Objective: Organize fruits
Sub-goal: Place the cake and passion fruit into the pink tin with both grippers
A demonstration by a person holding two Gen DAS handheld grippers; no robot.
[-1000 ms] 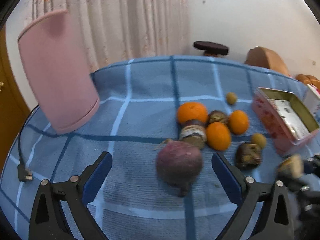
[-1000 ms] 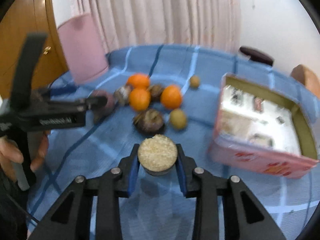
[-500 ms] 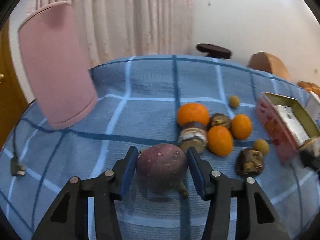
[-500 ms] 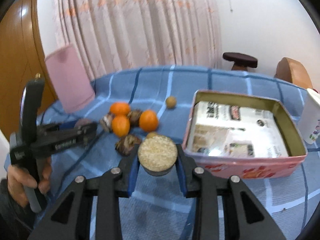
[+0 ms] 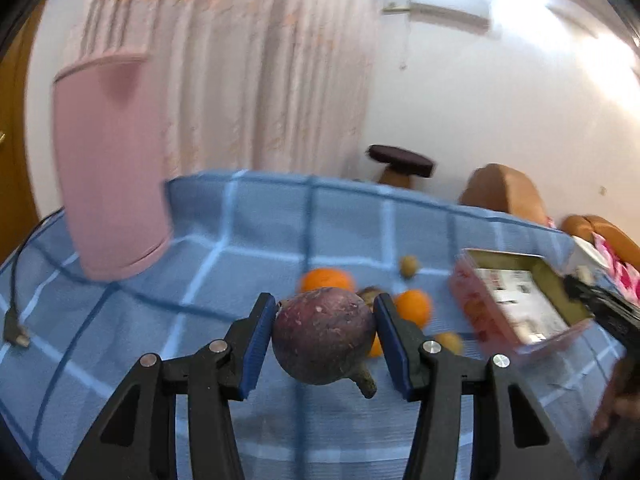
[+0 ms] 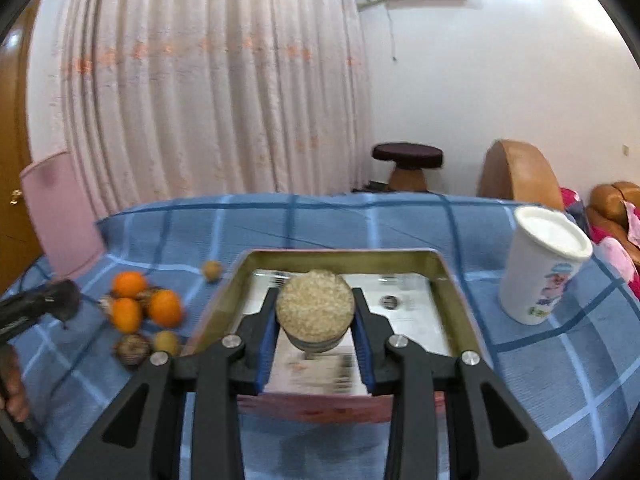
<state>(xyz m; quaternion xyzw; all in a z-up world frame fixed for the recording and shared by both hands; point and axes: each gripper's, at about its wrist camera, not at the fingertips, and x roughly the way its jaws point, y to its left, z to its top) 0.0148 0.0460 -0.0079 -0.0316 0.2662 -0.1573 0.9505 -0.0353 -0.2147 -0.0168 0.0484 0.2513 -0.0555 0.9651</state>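
My left gripper point(image 5: 325, 306) is shut on a round purple fruit point(image 5: 324, 336) with a short stem, held above the blue checked cloth point(image 5: 248, 248). My right gripper point(image 6: 315, 294) is shut on a cut fruit half point(image 6: 316, 312) with a pale grainy face, held over the open tin box point(image 6: 340, 255). On the cloth left of the box lie three oranges point(image 6: 165, 308), two small yellow-green fruits point(image 6: 212, 270) and dark brown fruits point(image 6: 132, 348). The purple fruit hides part of that pile in the left wrist view, where the box point(image 5: 504, 258) shows at the right.
A pink chair back point(image 5: 108, 168) stands at the cloth's far left, with a black cable and plug point(image 5: 16, 332) near it. A white lidded cup point(image 6: 540, 268) stands right of the box. A stool point(image 6: 408, 158) and brown seats stand behind the table.
The left jaws closed on the purple fruit and lifted it off the cloth. The right gripper carried the cut half from beside the fruit pile to above the tin box.
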